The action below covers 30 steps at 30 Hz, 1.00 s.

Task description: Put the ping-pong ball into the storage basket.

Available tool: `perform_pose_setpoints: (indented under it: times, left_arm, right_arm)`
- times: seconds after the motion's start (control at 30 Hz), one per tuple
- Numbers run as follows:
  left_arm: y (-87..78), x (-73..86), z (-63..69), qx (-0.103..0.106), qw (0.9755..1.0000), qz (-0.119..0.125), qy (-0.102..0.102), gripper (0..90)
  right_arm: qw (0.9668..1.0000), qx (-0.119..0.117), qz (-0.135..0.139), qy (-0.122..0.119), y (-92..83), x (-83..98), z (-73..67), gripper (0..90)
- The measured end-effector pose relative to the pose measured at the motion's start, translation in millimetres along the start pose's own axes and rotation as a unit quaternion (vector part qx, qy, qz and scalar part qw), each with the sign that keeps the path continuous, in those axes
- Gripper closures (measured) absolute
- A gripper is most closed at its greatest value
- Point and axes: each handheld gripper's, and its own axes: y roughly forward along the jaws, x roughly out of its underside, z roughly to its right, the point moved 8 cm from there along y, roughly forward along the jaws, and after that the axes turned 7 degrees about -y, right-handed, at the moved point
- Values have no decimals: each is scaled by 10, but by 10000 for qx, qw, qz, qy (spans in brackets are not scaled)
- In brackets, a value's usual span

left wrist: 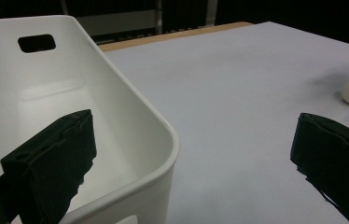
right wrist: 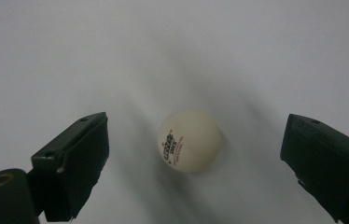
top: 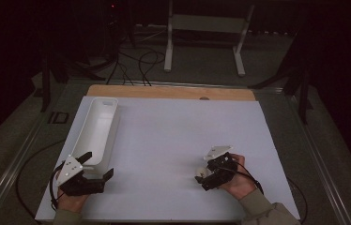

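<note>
Right claw (right wrist: 193, 154) is wide open w/ the ping-pong ball (right wrist: 189, 141) lying on the desk (top: 173, 136) between its jaws, not touched yet. Risk: ball's round & light, so if one jaw hits first it'll prob roll away. Ball is cream-white, smooth, small red/black print. Left claw (left wrist: 186, 163) also wide, straddling the near rim of the white bin (left wrist: 130, 121), holding nothing.

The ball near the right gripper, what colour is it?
Off-white ball with small red and dark print, clearest in the right gripper view.
</note>
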Motion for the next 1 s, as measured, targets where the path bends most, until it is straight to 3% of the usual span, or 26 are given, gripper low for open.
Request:
perform_pose_setpoints:
  times: [1.0]
  left_arm:
    - [-1,0,-1,9,10000,3,1,10]
  right_arm:
    - [9994,-61,-326,64,180,30,22,80]
